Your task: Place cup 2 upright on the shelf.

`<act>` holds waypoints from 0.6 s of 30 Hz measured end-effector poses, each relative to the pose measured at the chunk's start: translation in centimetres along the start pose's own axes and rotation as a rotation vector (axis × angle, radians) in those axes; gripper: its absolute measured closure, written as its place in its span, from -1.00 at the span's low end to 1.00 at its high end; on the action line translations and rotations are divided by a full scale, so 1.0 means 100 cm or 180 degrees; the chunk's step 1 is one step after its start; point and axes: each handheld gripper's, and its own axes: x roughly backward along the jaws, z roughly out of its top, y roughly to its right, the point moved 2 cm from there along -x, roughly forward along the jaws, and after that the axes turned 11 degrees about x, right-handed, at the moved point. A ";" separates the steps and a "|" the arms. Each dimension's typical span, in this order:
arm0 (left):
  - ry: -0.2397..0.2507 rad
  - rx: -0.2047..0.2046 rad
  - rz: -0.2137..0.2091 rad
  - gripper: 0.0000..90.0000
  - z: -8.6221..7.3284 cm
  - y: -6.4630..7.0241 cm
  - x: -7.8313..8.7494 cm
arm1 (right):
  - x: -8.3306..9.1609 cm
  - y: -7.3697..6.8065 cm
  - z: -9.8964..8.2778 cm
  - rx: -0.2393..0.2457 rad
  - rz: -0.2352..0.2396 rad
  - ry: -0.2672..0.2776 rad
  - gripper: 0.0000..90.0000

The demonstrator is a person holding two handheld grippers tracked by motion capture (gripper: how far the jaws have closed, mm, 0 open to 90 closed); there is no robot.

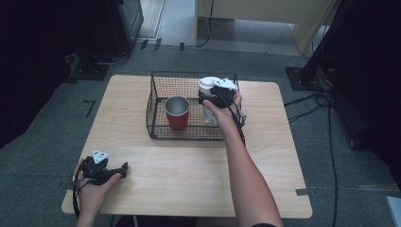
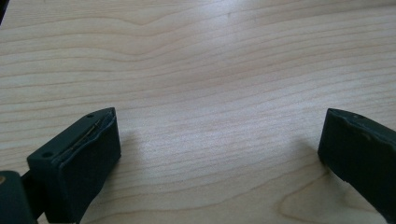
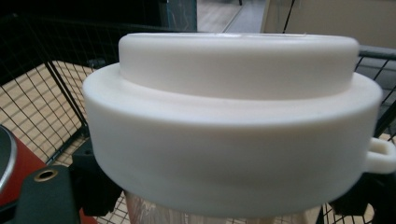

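A clear bottle with a wide white lid (image 1: 208, 85) (image 3: 233, 116) hangs upright over the right half of the black wire basket (image 1: 158, 135). My right gripper (image 1: 215, 98) (image 3: 224, 205) is shut on the bottle's clear body just under the lid. One black jaw presses on each side. A red cup (image 1: 177, 113) (image 3: 18, 163) with a metal inside stands in the basket, left of the bottle. My left gripper (image 1: 122, 169) (image 2: 219, 135) lies on the table at the front left. It is open, with bare wood between its jaws.
The wooden table (image 1: 189, 175) (image 2: 210, 70) has its edges close to the left hand. The basket's wire walls (image 3: 46, 93) rise around the bottle and cup. Cables and dark stands lie on the floor around the table.
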 end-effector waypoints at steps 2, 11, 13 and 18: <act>0.0001 0.0001 0.0000 -1.00 0.000 0.000 0.000 | -0.001 -0.001 -0.001 0.0038 -0.0002 -0.0041 -0.63; 0.0001 0.0001 -0.0001 -1.00 0.000 0.000 0.000 | 0.000 0.002 -0.001 -0.0004 0.0110 -0.0250 -0.63; 0.0000 0.0000 0.0000 -1.00 0.000 0.000 0.000 | 0.000 0.002 -0.001 0.0008 0.0115 -0.0273 -0.63; 0.0000 0.0000 0.0000 -1.00 0.000 0.000 0.000 | -0.006 0.000 0.001 0.0048 0.0014 0.0089 -0.64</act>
